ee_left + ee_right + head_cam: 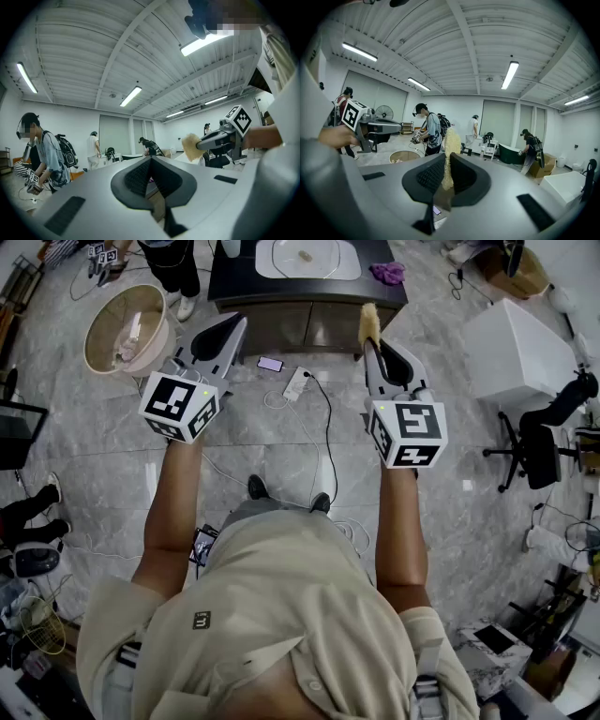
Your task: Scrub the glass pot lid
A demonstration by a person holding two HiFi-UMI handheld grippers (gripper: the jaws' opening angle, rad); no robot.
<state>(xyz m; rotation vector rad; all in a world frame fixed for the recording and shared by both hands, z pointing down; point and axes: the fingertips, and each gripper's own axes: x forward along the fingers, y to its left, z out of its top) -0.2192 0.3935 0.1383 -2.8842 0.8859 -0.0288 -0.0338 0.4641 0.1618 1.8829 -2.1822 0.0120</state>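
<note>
Only the head view showed the dark table [234,282], where what appeared to be the glass pot lid [305,255] lay on a white tray [267,270], a purple cloth [387,273] near it. Both gripper views were tilted up toward the ceiling lights and took in other people across the room. The lid sat ahead of both grippers and well apart from them, roughly between their lines. The right gripper [370,341] pinched a straw-coloured scrubber [368,322], which stuck up past its jaw tips. The left gripper [234,322] had its jaws pressed together on nothing. The person stood over the marbled floor [281,456] with both bare forearms stretched forward, the grippers side by side and aimed at the table.
</note>
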